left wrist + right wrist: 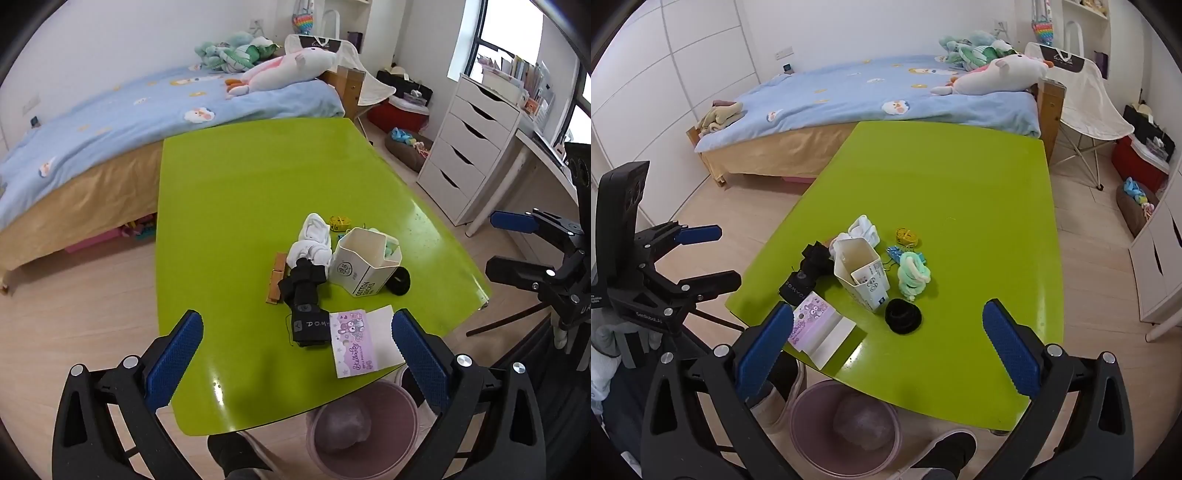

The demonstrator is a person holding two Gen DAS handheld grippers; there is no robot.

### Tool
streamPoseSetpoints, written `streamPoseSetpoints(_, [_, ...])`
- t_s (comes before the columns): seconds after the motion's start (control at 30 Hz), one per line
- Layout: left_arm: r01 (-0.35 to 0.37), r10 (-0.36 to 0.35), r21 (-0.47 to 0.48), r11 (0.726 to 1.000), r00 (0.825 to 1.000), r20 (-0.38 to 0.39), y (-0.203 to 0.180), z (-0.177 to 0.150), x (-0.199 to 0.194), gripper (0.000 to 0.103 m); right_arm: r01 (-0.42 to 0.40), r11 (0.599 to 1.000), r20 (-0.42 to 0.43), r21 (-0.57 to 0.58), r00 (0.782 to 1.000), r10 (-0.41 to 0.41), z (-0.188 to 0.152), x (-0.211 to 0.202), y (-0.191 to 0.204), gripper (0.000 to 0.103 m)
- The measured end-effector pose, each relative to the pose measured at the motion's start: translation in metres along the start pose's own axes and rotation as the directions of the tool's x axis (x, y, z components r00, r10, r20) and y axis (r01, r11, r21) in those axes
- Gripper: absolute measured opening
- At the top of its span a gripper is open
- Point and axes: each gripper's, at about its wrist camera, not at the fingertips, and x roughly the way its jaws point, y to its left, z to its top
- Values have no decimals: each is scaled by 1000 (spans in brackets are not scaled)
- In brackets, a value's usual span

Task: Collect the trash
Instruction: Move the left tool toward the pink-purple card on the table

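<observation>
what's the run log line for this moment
phase: start | left gripper: open, empty | right gripper: open, empty | purple card: at table edge | carton: open-topped | bin: below table

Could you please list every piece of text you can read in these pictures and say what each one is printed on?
"DOMYO": black sock band.
"COTTON SOCKS": white carton; its round logo is too small.
"Stellaboy", uncertain: purple card; smaller print unreadable.
Lettering on the dark bag by the bed: blurred.
</observation>
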Motion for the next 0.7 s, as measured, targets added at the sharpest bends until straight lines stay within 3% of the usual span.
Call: streamPoseSetpoints(0.7, [13,-13,-7,1000,1000,3,0,-1,-4,97,-13,1000,0,-4,1000,13,-5,0,5,100])
